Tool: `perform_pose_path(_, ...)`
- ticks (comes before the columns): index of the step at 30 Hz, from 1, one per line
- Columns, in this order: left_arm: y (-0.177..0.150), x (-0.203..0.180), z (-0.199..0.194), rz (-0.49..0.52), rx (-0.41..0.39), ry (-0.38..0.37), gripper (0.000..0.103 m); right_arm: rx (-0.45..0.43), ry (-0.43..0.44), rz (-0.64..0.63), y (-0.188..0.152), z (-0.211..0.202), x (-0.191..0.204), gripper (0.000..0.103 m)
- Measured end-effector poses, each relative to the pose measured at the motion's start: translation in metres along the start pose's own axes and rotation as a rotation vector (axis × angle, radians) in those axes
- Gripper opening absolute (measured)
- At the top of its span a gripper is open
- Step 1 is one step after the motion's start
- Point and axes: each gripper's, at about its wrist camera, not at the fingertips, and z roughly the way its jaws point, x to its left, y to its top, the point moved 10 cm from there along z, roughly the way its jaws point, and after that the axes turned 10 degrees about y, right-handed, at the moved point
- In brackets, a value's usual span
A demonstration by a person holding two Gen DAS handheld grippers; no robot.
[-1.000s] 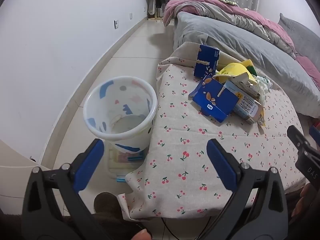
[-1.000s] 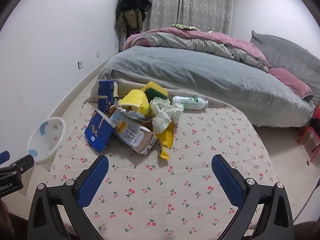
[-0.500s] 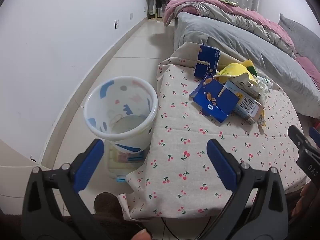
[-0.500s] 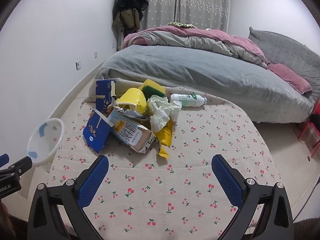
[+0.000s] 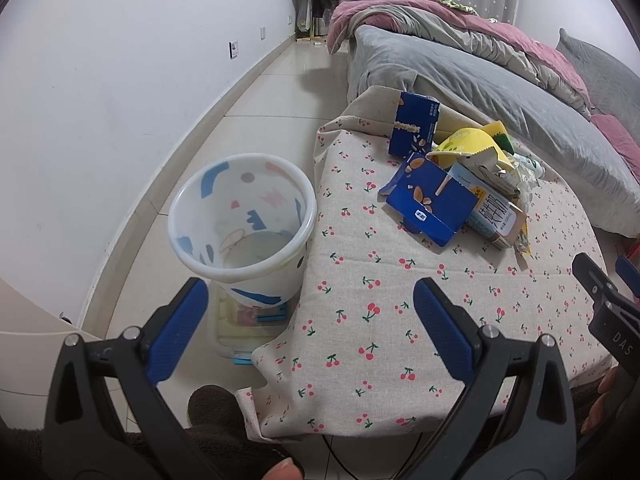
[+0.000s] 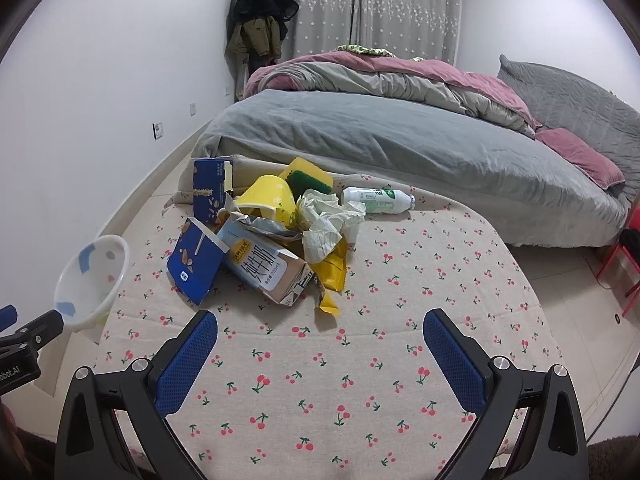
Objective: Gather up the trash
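Right wrist view: both tongs, right tongs [image 6: 320, 346] and left tongs [image 5: 310, 312], gape wide and empty. I'd pinch the blue carton [image 6: 196, 266] first, nearest the bin [image 5: 240, 224].

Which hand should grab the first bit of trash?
Probably the right gripper: open, empty, facing the trash pile straight ahead. The left gripper, also open, sits over the table's edge by the bin.
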Motion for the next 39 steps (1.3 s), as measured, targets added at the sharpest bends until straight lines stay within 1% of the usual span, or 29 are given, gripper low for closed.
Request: perform_pose_path(39, 0.0005, 0.0001, -0.0005, -0.002, -0.004, -0.002, 0.102, 0.005, 0.0, -0.001, -0.0025, 0.001, 0.0017, 0.103)
